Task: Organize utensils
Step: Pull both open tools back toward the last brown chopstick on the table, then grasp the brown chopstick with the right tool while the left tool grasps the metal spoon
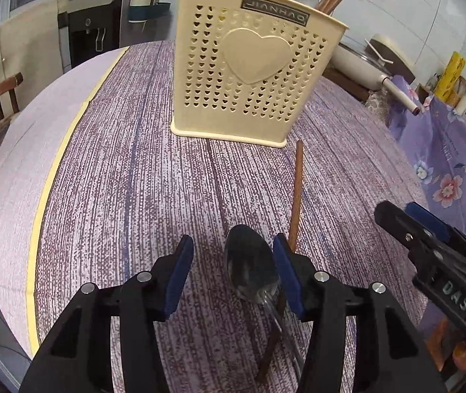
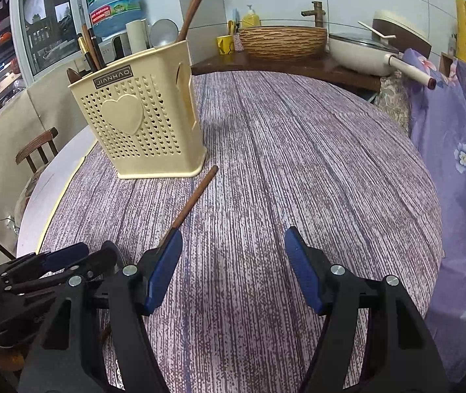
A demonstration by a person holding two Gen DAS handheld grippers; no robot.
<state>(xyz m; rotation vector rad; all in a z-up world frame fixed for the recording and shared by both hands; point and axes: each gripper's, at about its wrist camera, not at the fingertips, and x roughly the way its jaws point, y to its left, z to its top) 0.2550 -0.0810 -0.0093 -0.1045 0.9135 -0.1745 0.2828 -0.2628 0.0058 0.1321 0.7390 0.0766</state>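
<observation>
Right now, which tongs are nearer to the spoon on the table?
The left. The left tongs are open with the spoon lying between their fingers. The right tongs are open too, off to the spoon's right over bare table.
</observation>
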